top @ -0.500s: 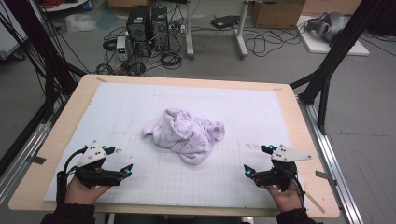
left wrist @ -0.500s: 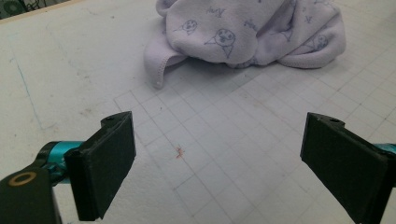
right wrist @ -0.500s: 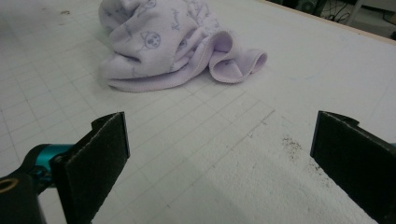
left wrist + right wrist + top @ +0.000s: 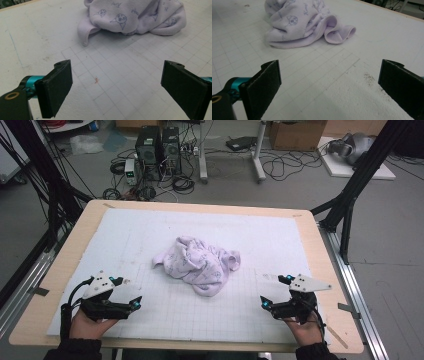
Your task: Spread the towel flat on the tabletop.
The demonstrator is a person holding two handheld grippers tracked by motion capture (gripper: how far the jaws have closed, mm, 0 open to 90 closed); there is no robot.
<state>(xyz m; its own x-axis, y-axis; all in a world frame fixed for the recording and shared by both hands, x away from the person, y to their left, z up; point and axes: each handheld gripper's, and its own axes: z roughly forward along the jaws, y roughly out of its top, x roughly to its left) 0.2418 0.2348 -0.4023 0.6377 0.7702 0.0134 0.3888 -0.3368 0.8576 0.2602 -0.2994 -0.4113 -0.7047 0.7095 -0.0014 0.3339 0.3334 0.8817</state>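
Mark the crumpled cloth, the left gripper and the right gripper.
crumpled cloth [image 4: 197,265], high view, middle of the lilac bundle.
left gripper [image 4: 137,302], high view, between its open jaw tips.
right gripper [image 4: 265,302], high view, between its open jaw tips.

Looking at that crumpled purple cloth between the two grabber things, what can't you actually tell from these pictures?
- What kind of item the lilac cloth is: crumpled, its folds hide its shape in all views.
- Its underside: hidden against the white mat.
- Its top: cut off by the upper edge in both gripper views.
- Its small printed faces: too small in the high view to make out.
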